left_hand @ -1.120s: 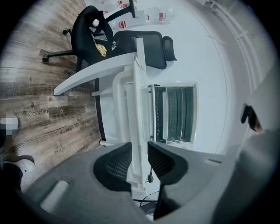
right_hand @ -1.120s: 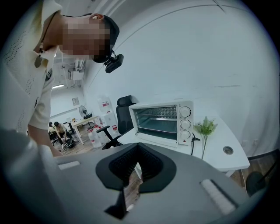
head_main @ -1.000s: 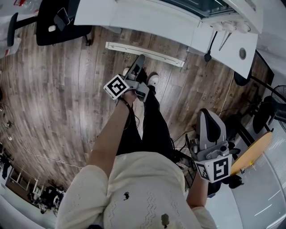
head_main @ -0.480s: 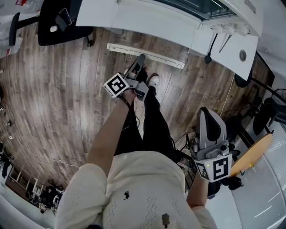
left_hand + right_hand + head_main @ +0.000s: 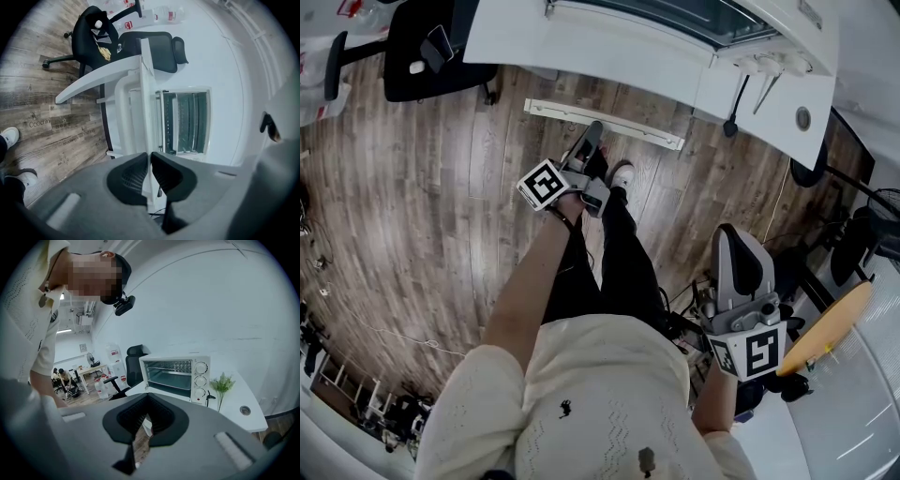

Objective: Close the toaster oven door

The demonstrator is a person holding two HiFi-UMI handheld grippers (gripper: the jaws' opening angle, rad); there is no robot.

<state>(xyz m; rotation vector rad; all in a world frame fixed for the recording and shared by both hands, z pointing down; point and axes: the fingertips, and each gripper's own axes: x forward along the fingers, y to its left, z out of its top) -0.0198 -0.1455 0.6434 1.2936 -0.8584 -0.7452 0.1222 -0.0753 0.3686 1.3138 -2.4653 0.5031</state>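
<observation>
Toaster oven [image 5: 694, 13] sits at twelve o'clock in the head view, well apart from my left tool [image 5: 592, 133] and right tool [image 5: 741, 262]. Left gripper view: tips have just been closing, now together, empty. Right gripper view: tips together, empty; door [image 5: 168, 389] hangs open. This is the approach, I judge; next I must reach and lift it.

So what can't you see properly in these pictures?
Head view: the toaster oven is cut off by the top edge.
Right gripper view: the markings on its knobs are too small to read.
Right gripper view: the right gripper hides part of the desk.
</observation>
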